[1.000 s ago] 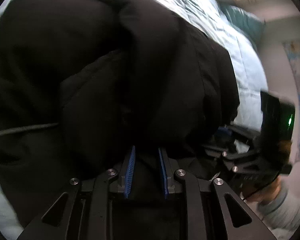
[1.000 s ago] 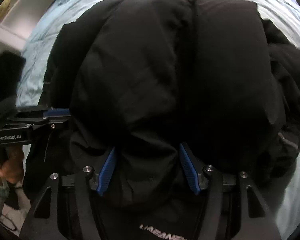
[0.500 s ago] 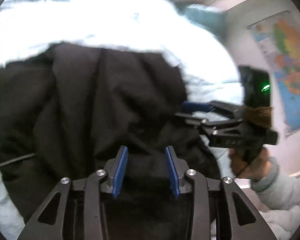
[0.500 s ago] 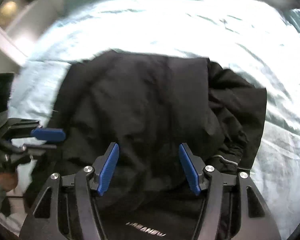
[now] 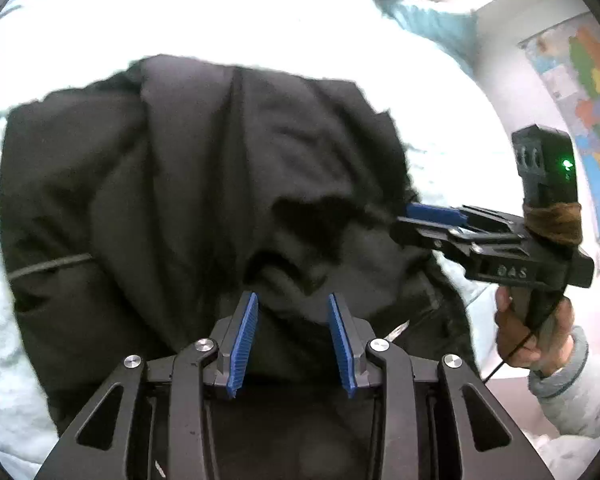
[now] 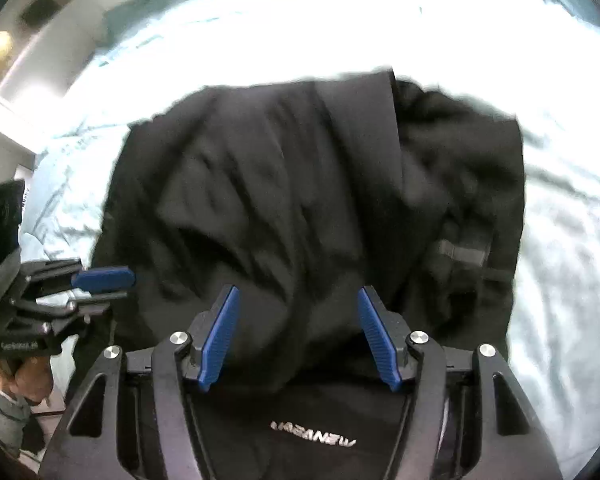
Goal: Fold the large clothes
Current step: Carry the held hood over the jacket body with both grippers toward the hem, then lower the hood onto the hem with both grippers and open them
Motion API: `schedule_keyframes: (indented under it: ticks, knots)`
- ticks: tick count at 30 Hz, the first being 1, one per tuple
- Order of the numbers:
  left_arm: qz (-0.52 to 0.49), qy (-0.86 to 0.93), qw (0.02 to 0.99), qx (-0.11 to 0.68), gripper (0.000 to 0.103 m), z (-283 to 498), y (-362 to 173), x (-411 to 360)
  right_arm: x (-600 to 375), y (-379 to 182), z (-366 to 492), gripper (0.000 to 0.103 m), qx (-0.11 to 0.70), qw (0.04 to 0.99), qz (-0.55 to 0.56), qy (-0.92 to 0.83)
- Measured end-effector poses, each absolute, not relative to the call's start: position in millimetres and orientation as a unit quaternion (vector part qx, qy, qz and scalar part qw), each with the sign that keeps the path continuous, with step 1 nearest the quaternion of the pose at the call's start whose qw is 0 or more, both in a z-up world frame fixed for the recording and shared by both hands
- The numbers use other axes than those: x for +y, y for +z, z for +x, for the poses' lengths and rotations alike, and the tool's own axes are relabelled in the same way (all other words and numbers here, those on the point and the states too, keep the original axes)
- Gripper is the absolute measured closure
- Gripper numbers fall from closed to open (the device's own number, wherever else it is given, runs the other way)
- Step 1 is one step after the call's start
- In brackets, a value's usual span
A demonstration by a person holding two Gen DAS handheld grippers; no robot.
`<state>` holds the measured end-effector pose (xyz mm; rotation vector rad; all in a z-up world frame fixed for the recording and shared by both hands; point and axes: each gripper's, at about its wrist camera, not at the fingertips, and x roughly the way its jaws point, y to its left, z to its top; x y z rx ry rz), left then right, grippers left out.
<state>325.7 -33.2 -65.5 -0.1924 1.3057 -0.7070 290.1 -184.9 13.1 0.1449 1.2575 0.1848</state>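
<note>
A black jacket (image 5: 200,180) (image 6: 280,180) lies bunched and folded on a pale blue quilted bed (image 5: 260,20) (image 6: 340,20). My left gripper (image 5: 292,298) (image 6: 100,284) hovers over the jacket's near edge. Its jaws stand apart and are closing a little, with nothing pressed between the pads. My right gripper (image 6: 298,290) (image 5: 420,220) hangs above the jacket's near side, jaws wide and open, with only fabric showing below them. In the left wrist view its fingertips sit at the jacket's right edge. A grey strap (image 6: 460,252) shows on the jacket's right part.
A teal pillow (image 5: 432,20) lies at the bed's far right. On the wall to the right hangs a coloured map (image 5: 592,92). A person's hand (image 5: 532,332) in a grey sleeve holds the right gripper's handle. Bright quilt surrounds the jacket on three sides.
Both grippers have lifted away from the jacket, so it looks smaller and much more quilt shows. The left jaws have spread wider than a second ago.
</note>
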Motion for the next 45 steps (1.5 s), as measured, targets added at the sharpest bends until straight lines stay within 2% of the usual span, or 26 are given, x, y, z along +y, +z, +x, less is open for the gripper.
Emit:
schedule_keyframes:
  ticks: [5,9,11,13,18,22,25,29,31,45]
  knots:
    - [-0.109,-0.339,0.727,0.587,0.065,323.4,-72.2,-43.7,-153.9,24.8,352.3,0.038,0.57,0.817,0.047,0.078]
    - [-0.087,-0.305,0.72,0.617,0.065,316.6,-124.0,-64.3,-134.4,-42.9,408.4,0.037,0.612,0.784,0.067,0.073]
    - [-0.117,-0.295,0.718,0.619,0.065,317.5,-141.2,-58.9,-130.4,-69.0,413.5,0.037,0.626,0.775,0.062,0.065]
    - [-0.153,-0.295,0.714,0.617,0.065,319.1,-142.1,-50.2,-129.7,-72.1,410.8,0.037,0.616,0.783,0.054,0.068]
    - [-0.117,-0.306,0.73,0.6,0.065,309.0,-107.1,-51.0,-137.3,-24.3,372.5,0.037,0.585,0.803,0.063,0.095]
    - [-0.126,-0.307,0.761,0.557,0.065,314.3,-71.5,-38.0,-141.3,1.7,314.3,0.037,0.57,0.813,0.06,0.106]
    - [-0.145,-0.286,0.779,0.54,0.064,327.7,-67.8,-26.7,-136.5,-17.7,288.0,0.037,0.579,0.808,0.051,0.099]
    - [-0.143,-0.26,0.754,0.587,0.065,353.7,-126.9,-13.3,-142.4,-63.1,285.7,0.037,0.594,0.797,0.062,0.092]
    - [-0.145,-0.272,0.758,0.574,0.065,355.3,-136.5,-12.5,-143.7,-65.8,282.5,0.037,0.578,0.808,0.064,0.097]
    - [-0.084,-0.322,0.835,0.439,0.064,287.3,-96.8,21.6,-152.5,-52.8,191.4,0.036,0.465,0.876,0.067,0.107]
